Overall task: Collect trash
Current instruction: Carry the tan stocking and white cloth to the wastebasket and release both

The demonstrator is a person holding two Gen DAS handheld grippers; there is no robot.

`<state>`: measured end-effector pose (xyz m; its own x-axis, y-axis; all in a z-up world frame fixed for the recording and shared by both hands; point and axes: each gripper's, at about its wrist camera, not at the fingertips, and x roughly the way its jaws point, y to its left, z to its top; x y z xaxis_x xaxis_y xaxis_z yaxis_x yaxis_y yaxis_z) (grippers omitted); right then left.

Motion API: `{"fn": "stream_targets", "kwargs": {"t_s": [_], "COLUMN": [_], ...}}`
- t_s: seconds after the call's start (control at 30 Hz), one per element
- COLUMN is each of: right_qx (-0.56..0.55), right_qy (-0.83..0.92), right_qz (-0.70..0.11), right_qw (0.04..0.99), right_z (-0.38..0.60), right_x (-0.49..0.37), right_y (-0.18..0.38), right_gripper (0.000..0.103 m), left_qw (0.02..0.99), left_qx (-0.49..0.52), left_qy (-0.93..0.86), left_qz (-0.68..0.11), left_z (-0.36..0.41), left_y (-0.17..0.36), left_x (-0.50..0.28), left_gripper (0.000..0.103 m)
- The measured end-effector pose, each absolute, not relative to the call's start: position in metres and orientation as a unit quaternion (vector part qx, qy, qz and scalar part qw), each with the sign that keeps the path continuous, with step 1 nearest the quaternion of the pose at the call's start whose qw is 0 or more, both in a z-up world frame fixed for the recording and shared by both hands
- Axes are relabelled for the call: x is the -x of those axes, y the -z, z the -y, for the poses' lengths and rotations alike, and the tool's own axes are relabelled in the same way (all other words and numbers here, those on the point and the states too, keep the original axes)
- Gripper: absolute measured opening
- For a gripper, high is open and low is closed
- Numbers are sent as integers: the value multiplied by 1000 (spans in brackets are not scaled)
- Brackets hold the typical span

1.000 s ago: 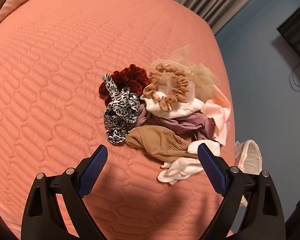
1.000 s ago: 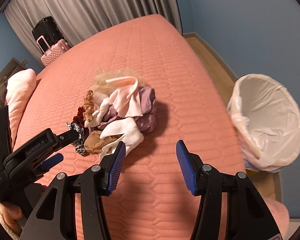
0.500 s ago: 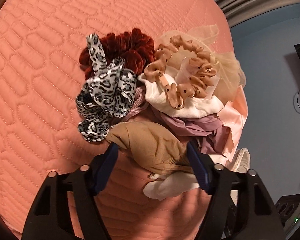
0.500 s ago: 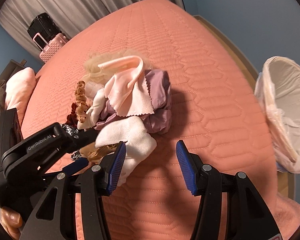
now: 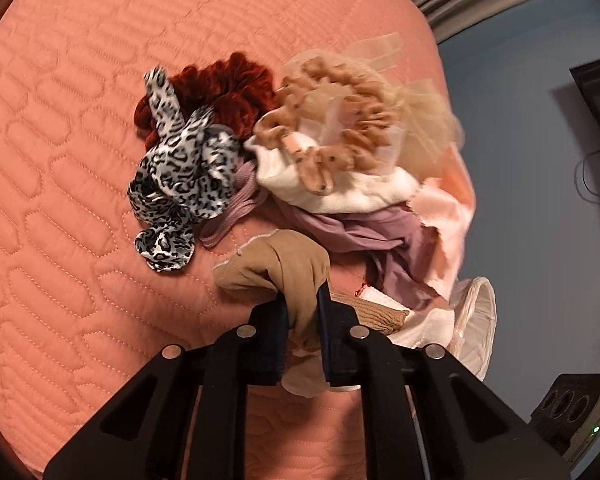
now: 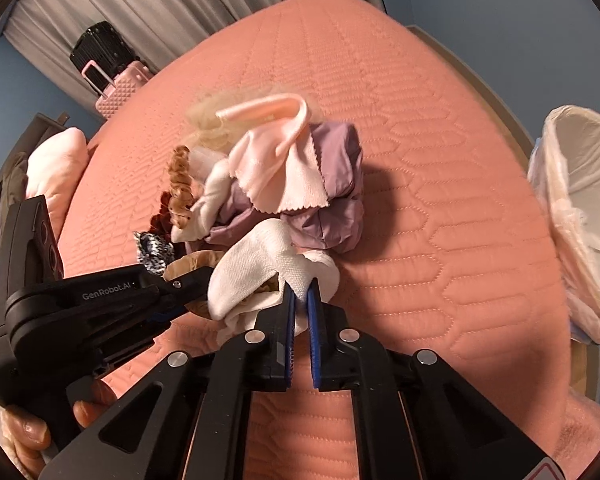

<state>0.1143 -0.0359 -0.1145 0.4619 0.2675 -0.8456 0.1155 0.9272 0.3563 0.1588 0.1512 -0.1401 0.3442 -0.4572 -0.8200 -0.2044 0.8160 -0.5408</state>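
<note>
1 pile of fabric scraps (image 6: 284,184) mid-bed (image 6: 420,160), with 3 scrunchies: leopard (image 5: 180,176), dark red (image 5: 224,88), tan dotted (image 5: 340,128). Left gripper (image 5: 302,304) jaws closing, pinching tan stocking (image 5: 284,268). Right gripper (image 6: 300,300) jaws clenched on white sock (image 6: 260,264). 1 lined bin (image 6: 576,216) beside bed, grey curtain (image 6: 172,12), blue walls.

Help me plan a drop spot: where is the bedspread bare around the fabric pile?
Bare bedspread lies between the pile's purple cloth and the lined bin, and beyond the pile toward the curtains. Crowded: around the leopard scrunchie and both grippers.
</note>
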Motion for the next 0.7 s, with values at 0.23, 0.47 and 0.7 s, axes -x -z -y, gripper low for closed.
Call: {"fn": "stream_targets", "kwargs": {"t_s": [0.23, 0.47, 0.7], "right_qx": [-172, -146, -136], "right_qy": [-22, 30, 85], "right_qz": [-475, -430, -395], "right_qw": [863, 890, 905], "right_z": [56, 98, 150], "right_x": [-92, -65, -39], "right_y": [67, 18, -15], "right_gripper": [6, 6, 6], "left_qw": [822, 873, 885], "left_qx": [201, 86, 31], "left_qy": [110, 145, 183], "left_qz": [-522, -458, -427], "left_z": [-121, -70, -17], "left_y": [90, 32, 8], "left_x": [-145, -119, -114], "left_gripper": [12, 12, 12]}}
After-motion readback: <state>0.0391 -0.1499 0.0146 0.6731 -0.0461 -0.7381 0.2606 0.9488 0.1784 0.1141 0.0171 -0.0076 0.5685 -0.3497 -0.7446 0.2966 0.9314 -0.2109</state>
